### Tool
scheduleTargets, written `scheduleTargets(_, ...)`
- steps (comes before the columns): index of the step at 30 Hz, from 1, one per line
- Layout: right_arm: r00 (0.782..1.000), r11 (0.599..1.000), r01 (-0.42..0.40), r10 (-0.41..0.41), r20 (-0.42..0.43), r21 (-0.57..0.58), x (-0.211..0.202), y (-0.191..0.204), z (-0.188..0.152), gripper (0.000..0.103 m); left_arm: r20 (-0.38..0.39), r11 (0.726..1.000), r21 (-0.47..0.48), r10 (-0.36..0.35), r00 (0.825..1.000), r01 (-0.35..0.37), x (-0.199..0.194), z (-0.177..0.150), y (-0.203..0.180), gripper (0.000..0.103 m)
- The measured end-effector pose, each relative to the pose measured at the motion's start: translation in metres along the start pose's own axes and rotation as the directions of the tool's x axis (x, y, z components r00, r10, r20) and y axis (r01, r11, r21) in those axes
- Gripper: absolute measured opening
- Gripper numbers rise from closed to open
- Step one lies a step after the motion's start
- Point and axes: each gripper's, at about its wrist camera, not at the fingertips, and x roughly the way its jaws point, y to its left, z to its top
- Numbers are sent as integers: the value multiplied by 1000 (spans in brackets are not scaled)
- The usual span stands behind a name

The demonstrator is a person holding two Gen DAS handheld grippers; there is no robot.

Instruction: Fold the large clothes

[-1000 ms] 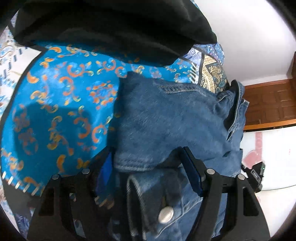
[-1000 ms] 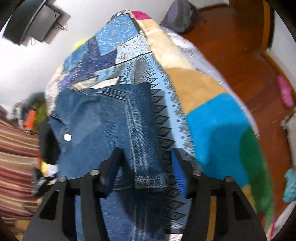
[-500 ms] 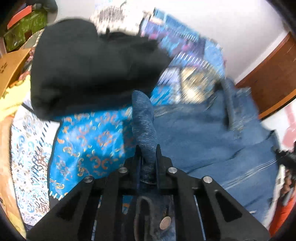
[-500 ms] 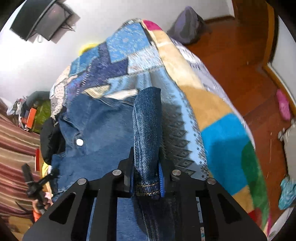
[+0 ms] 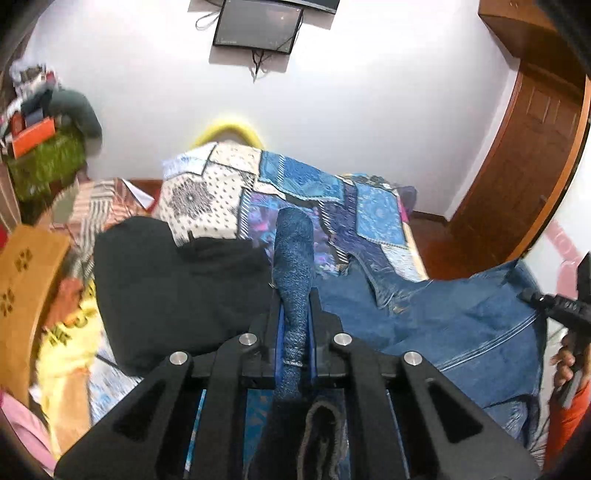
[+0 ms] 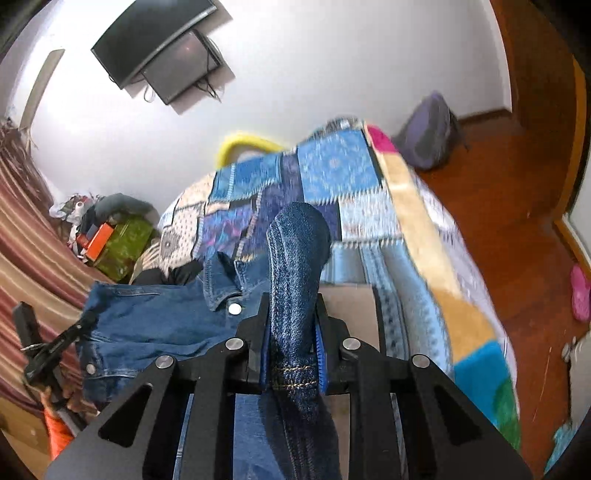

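Observation:
A blue denim jacket hangs stretched between my two grippers above the bed. My left gripper is shut on a bunched fold of it, which sticks up between the fingers. In the right wrist view my right gripper is shut on a thick stitched edge of the jacket, whose front with metal snaps droops to the left. Each wrist view catches the other gripper at its edge: the right gripper and the left gripper, each with a hand on it.
A black garment lies on the patchwork bedspread left of the jacket, with a yellow garment beyond it. A monitor hangs on the white wall. A purple backpack and a pink slipper sit on the wooden floor.
Both grippers closed on the denim, then rose and tipped upward. The jacket has come up off the bed with them, and the far wall and monitor have come into view.

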Motion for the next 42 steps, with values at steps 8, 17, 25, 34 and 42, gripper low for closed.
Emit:
scheduleTargets(8, 981, 986, 158, -150, -127, 55, 71, -52, -7, 17, -62, 991, -58, 113, 992, -117, 68, -12, 49, 1)
scheduleTargets(17, 962, 974, 208, -187, -197, 90, 100, -89, -27, 18, -141, 991, -82, 98, 985, -110, 96, -28, 75, 1)
scheduleTargets(25, 943, 950, 309, -313, -114, -54, 63, -52, -22, 23, -160, 995, -58, 65, 985, -75, 86, -39, 56, 3)
scheduleTargets(34, 953, 944, 301, -304, -2, -137, -6, -3, -35, 49, -132, 999, 5, 53, 990, -53, 34, -51, 30, 11)
scheduleTargets(42, 969, 963, 248, -247, 22, -103, -49, 14, -59, 60, -81, 995, 68, 78, 994, -72, -27, -72, 14, 46)
